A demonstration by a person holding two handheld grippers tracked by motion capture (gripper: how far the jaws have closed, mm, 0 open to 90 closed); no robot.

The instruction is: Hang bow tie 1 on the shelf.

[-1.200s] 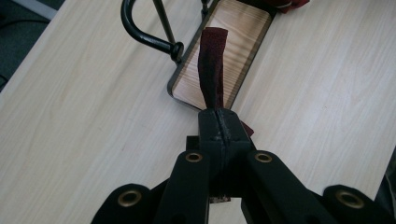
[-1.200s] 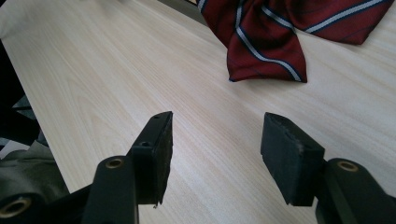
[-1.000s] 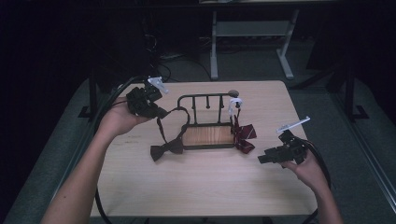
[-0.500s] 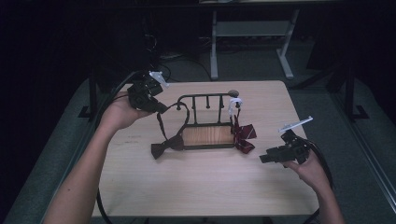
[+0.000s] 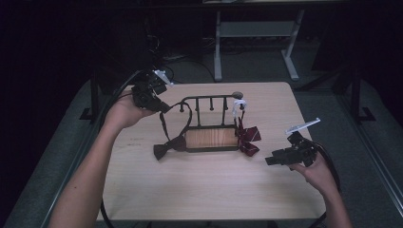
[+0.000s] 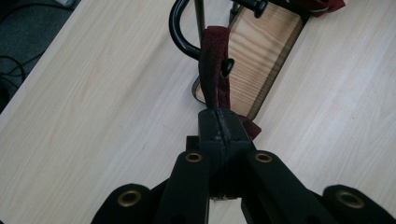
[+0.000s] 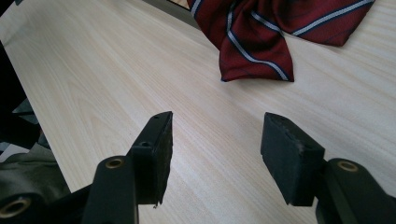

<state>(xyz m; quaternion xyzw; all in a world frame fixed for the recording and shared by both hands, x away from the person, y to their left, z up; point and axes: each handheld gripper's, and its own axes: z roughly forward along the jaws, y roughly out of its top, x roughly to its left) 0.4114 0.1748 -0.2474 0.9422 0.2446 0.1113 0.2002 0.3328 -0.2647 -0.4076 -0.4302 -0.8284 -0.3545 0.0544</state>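
Note:
A black metal rack (image 5: 209, 99) with a wooden base (image 5: 211, 137) stands mid-table. A dark maroon bow tie (image 5: 167, 147) lies at its left end, and its strap (image 5: 189, 114) loops up beside the rack's end peg. My left gripper (image 5: 163, 108) is shut on that strap, held above the table's back left. In the left gripper view the strap (image 6: 214, 65) runs from the closed left gripper (image 6: 219, 116) toward the curved rack bar (image 6: 180, 35). A red striped bow tie (image 5: 248, 137) lies at the rack's right end. My right gripper (image 5: 270, 161) rests open near it; the right gripper (image 7: 215, 140) holds nothing, with the striped tie (image 7: 261, 32) ahead of it.
A small white tag (image 5: 239, 103) hangs on the rack's right post. The table's near edge (image 5: 214, 219) and right edge lie close to the right hand. A metal stand (image 5: 256, 28) and cables are on the dark floor behind the table.
My left gripper has risen and drawn back slightly with the strap still in it. The right gripper has stayed put.

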